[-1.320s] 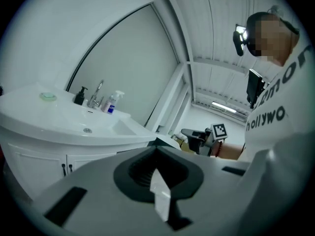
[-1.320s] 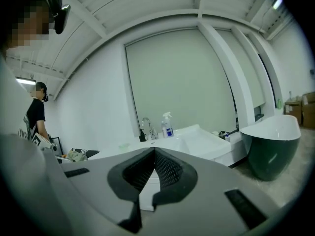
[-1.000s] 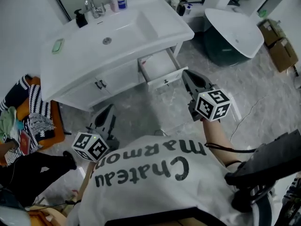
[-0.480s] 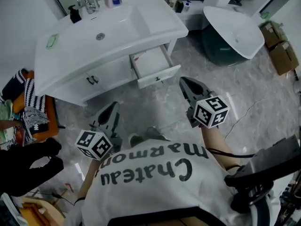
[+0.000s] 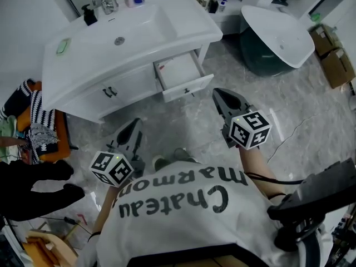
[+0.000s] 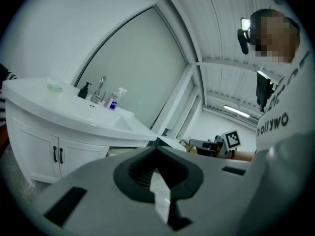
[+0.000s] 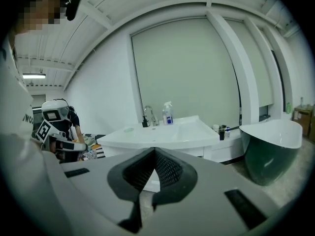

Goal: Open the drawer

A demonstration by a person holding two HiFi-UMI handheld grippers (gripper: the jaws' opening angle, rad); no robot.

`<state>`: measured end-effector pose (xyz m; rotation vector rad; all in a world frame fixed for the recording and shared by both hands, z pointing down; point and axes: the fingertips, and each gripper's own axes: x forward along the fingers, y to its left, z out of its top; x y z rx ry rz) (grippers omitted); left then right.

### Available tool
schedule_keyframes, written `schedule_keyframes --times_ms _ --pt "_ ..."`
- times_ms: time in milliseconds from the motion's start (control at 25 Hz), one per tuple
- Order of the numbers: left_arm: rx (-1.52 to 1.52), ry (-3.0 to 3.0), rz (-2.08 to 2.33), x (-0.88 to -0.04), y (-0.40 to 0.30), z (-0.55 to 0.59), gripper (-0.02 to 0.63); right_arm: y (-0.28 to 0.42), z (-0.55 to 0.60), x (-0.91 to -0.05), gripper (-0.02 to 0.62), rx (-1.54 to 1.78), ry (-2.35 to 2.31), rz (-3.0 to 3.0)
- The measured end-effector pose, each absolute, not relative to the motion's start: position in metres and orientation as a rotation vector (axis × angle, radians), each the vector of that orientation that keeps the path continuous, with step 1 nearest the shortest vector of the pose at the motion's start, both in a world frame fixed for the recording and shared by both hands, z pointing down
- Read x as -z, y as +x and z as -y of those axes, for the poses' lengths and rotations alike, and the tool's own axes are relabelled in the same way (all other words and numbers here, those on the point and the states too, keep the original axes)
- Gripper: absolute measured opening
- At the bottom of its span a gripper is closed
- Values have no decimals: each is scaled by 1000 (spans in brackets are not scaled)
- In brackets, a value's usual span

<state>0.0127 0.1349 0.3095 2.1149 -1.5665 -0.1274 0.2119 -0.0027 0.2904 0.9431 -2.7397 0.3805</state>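
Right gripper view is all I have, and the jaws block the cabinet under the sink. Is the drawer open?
Observer: Yes. In the head view the drawer stands pulled out from the cabinet.
Operator: Is the right gripper on it?
Observer: No. The right gripper hangs clear of the drawer front, with bare floor between them.
Operator: And the left one?
Observer: The left gripper has its jaws together with nothing in them, as its own view shows.
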Motion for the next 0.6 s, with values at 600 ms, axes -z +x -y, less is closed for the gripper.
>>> schedule_keyframes --times_ms 600 --pt "129 2111 1558 -312 11 -137 9 216 -1 -295 11 -361 964 2704"
